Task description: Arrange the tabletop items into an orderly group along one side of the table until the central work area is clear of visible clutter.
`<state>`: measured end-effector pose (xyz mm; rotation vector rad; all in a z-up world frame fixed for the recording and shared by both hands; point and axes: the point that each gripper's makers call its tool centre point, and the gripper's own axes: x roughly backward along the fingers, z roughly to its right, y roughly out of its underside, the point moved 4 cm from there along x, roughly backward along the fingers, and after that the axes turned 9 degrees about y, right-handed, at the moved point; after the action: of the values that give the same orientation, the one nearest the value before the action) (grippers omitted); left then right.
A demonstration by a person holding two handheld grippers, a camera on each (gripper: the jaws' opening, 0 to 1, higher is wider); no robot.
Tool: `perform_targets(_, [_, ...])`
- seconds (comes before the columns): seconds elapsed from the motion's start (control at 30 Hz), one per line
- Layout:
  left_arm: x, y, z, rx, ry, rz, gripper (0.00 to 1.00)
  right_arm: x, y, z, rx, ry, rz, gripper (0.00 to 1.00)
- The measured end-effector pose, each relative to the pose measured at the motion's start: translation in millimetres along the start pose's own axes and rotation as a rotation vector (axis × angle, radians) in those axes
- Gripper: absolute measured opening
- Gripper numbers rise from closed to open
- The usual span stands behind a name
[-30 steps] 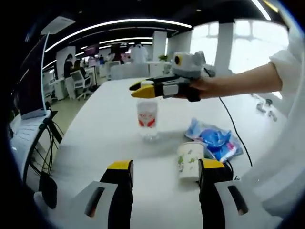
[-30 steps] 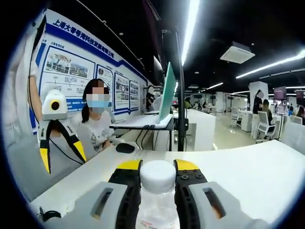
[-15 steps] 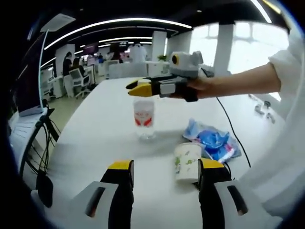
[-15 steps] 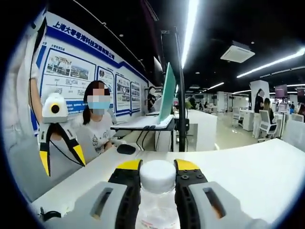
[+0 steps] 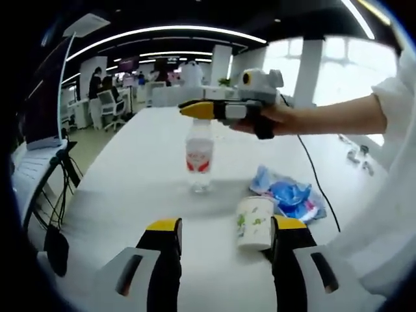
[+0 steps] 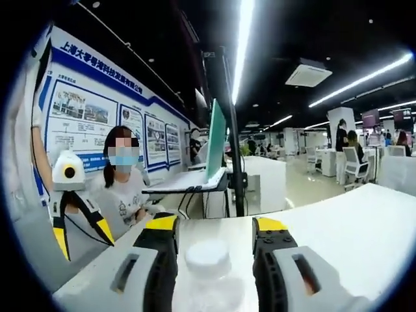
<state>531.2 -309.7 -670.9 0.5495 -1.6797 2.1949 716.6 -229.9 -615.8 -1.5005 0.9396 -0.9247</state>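
One water bottle [image 5: 199, 156] stands upright near the middle of the white surface [image 5: 130, 188]. The right gripper [image 5: 198, 109] hovers just above its cap, jaws apart, not touching. A paper cup [image 5: 254, 222] and blue bag [image 5: 289, 195] sit nearer. The left gripper [image 5: 224, 260] has wide jaws, holding nothing.

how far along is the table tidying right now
Early. The water bottle stands upright mid-table under the right gripper, whose jaws are spread clear of its white cap, so nothing is in hand. The left gripper hangs open near the paper cup. Left: the bottle, the cup and the blue wrapper aren't lined up along a side.
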Motion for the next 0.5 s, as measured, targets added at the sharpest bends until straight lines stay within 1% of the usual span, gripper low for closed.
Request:
perform_targets(0.07, [-0.2,-0.7,0.9,-0.004,0.006,0.004,0.52,6.1,-1.8,2.3,-0.005,0.019,0.004,0.53])
perform_targets(0.13, [-1.3,-1.0,1.5,-0.008,0.011,0.003,0.55,11.7,-1.8,1.8,-0.016,0.038,-0.008,0.56])
perform_targets(0.27, [-3.6,-0.6,0.3,-0.032,0.011,-0.003,0.67,28.3,2.1,1.2,-0.045,0.065,-0.031,0.57])
perform_targets(0.4, [-3.6,-4.9,2.0,-0.027,0.023,0.008,0.68,43.5,8.3,1.9,-0.079,0.106,-0.056,0.59])
perform_targets(0.5, [-4.5,-6.0,3.6,-0.044,0.036,0.000,0.68,55.8,10.9,-2.7,-0.090,0.146,-0.068,0.60])
